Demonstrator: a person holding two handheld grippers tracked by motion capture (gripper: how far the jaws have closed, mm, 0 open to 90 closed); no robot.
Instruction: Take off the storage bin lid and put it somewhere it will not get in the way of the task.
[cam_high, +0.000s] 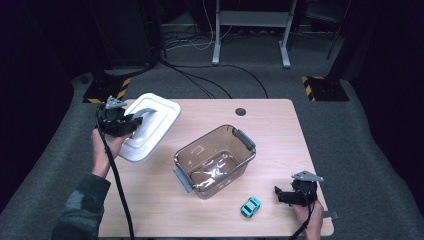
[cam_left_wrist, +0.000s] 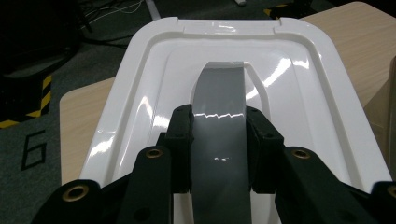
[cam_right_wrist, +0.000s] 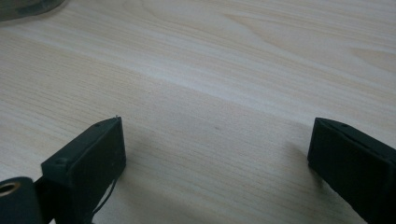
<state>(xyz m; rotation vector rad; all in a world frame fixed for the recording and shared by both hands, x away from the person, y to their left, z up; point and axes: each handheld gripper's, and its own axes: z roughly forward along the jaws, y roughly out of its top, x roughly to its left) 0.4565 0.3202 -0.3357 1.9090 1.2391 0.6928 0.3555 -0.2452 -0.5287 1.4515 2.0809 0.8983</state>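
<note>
A white box lid (cam_high: 150, 125) is held tilted over the table's left edge. My left gripper (cam_high: 134, 120) is shut on its grey handle (cam_left_wrist: 219, 135), with a jaw on either side of the strap in the left gripper view; the lid's white rim (cam_left_wrist: 140, 74) spreads out beyond. A clear plastic box (cam_high: 215, 160) with grey latches stands open in the middle of the table. A small turquoise toy car (cam_high: 250, 206) lies in front of it. My right gripper (cam_high: 280, 194) rests low at the front right, jaws wide open over bare wood (cam_right_wrist: 219, 116), a little right of the car.
The wooden table (cam_high: 270, 130) has a dark cable hole (cam_high: 240, 111) near its far edge. Grey carpet, cables and stand legs lie beyond the table. A cable trails from the left gripper across the table's front left.
</note>
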